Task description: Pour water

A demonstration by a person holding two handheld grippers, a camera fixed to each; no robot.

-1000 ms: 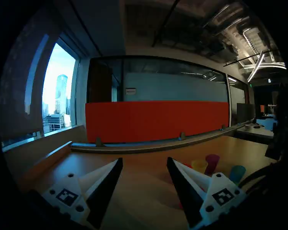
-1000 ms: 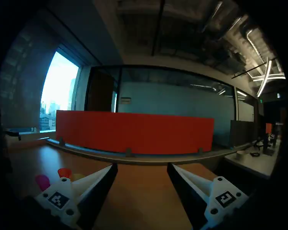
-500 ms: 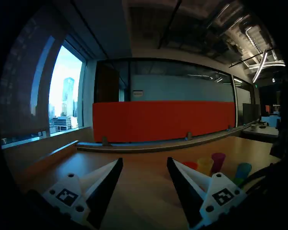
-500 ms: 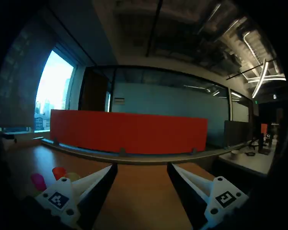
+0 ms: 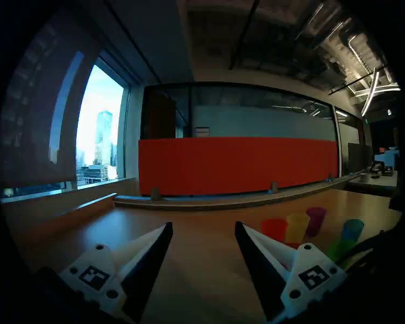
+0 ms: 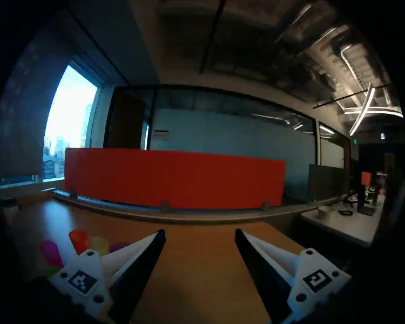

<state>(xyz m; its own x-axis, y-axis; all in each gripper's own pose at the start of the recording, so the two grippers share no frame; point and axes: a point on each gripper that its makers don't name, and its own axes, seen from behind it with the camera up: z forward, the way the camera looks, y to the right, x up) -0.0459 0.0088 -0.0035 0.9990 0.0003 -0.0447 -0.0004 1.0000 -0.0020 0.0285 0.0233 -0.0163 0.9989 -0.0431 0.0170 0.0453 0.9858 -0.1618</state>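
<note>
Several coloured plastic cups stand in a cluster on the wooden desk. In the left gripper view they sit past the right finger: a red cup [image 5: 274,229], a yellow cup [image 5: 297,227], a purple cup [image 5: 316,220], a teal cup [image 5: 352,229] and a green cup [image 5: 338,250]. My left gripper [image 5: 202,254] is open and holds nothing. In the right gripper view the cups lie at the lower left: a red cup [image 6: 78,240], a yellow cup [image 6: 97,245], a pink cup [image 6: 51,252]. My right gripper [image 6: 200,259] is open over bare desk, holding nothing.
A long red partition [image 5: 237,164] runs along the far edge of the wooden desk [image 5: 202,237]. A bright window [image 5: 97,143] is at the left. Another desk with a mug and screens [image 6: 343,216] stands to the right.
Both views have panned left. In the left gripper view the cups came out from behind the right finger; in the right gripper view they shifted slightly right. Both grippers stayed open.
</note>
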